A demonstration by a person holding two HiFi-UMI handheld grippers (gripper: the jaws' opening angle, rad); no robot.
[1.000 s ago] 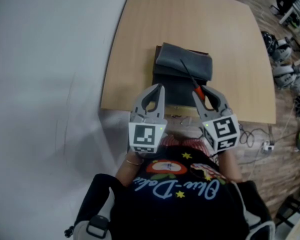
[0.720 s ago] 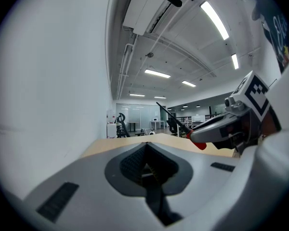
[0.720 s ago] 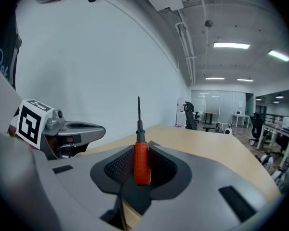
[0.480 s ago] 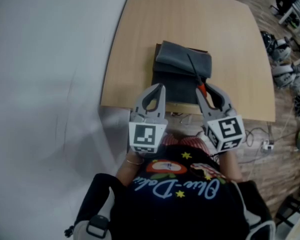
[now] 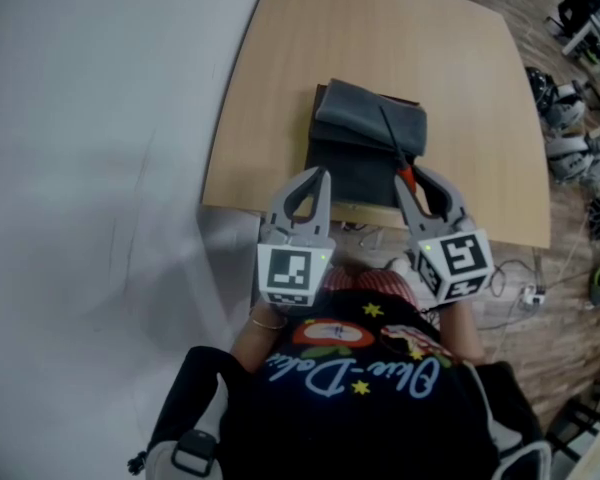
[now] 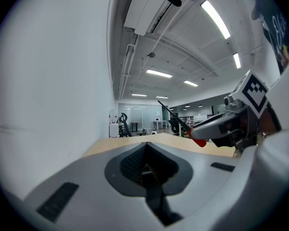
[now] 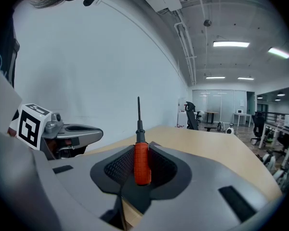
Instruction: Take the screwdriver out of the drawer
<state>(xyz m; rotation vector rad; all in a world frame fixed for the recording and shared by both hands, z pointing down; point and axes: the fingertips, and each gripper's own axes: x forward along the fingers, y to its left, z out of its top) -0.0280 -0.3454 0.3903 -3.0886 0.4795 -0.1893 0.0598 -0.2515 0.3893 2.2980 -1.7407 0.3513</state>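
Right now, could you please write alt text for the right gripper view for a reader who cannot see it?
The right hand-held gripper is shut on the orange handle of a screwdriver, its dark shaft pointing up. Beyond lies a wooden table; the left hand-held gripper sits at the left, before a white wall.

The shirt (image 5: 355, 368) is carrying pale cursive lettering (image 5: 352, 376), which is lying upside down in the head view. It is reading roughly as "Blue-Dol…", and the last letters are blurring past reading. The stars and the round red patch (image 5: 332, 333) beside it are showing no legible words. The cube (image 5: 290, 273) on the left tool (image 5: 322, 174) and the cube (image 5: 456, 261) on the right tool (image 5: 412, 175) are each displaying a black-and-white square marker, a pattern rather than letters or digits.
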